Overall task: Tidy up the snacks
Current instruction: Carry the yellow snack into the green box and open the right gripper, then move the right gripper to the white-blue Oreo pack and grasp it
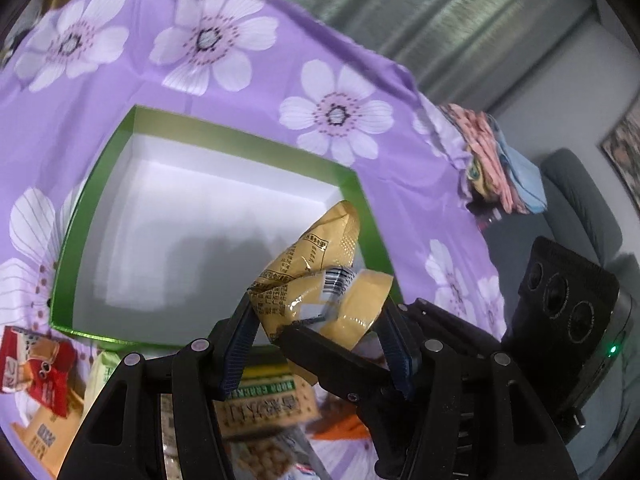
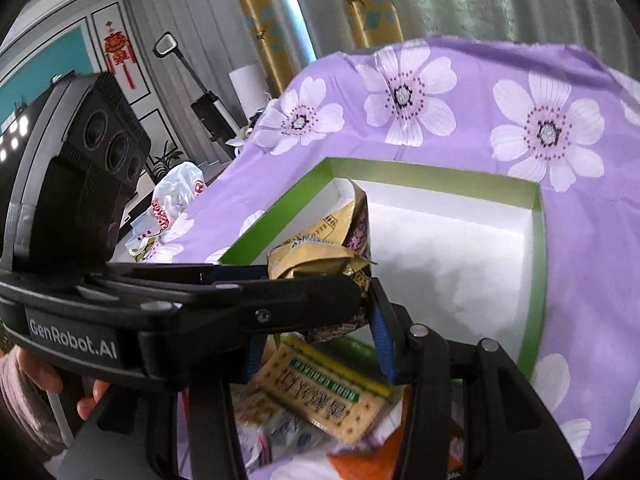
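Two half-open hand-held grippers, left (image 1: pixel 316 344) and right (image 2: pixel 320 344), both clamped on one yellow snack packet (image 1: pixel 320 276).

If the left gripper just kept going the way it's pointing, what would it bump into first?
Probably the white floor of the green box. The left gripper already holds a yellow snack packet, which leads, and the box looks empty ahead of it; depth is hard to judge.

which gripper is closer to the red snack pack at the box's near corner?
Left. The red snack pack lies just beside the left gripper, off its left finger. The right gripper sits on the far side of the left one; the pack is not in its view.
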Tool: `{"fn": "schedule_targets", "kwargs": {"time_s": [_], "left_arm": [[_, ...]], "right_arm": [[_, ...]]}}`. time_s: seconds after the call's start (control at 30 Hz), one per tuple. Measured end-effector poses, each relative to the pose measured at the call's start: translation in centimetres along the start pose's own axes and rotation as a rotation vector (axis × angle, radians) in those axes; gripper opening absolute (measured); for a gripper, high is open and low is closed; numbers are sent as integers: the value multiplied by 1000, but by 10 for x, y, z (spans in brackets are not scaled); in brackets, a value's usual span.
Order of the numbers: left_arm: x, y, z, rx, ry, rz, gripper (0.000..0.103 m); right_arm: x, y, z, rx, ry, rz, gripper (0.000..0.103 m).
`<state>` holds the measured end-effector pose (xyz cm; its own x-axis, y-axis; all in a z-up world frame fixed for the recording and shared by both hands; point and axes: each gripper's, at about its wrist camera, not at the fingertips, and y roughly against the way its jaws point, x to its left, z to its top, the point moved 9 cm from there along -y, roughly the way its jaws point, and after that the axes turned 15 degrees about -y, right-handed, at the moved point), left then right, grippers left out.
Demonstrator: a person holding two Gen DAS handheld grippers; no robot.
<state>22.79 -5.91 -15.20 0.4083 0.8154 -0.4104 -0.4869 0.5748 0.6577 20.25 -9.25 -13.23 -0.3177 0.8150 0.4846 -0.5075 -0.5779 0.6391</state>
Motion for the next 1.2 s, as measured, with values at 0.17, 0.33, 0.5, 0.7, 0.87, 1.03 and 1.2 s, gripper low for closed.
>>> {"fn": "schedule_targets", "kwargs": {"time_s": [0.17, 0.33, 0.5, 0.7, 0.87, 1.03, 1.2], "left_arm": [[13, -10, -3, 34, 27, 31, 66], [20, 11, 5, -3, 19, 80, 85], [23, 45, 4, -42, -11, 152, 86], [19, 74, -21, -56, -38, 221, 87], [19, 91, -48, -49, -28, 266, 87], [7, 97, -75, -29, -6, 240, 87], [-10, 104, -93, -7, -20, 242, 87]], "right_arm": [[-14, -14, -1, 12, -34, -55, 57], [-26, -1, -5, -9, -48, -99, 69], [-27, 26, -12, -39, -50, -107, 73], [-22, 57, -29, -59, -60, -96, 74], [-11, 72, -46, -54, -65, -76, 74], [10, 79, -68, -32, -17, -63, 74], [26, 83, -84, -19, 5, -36, 74]]}}
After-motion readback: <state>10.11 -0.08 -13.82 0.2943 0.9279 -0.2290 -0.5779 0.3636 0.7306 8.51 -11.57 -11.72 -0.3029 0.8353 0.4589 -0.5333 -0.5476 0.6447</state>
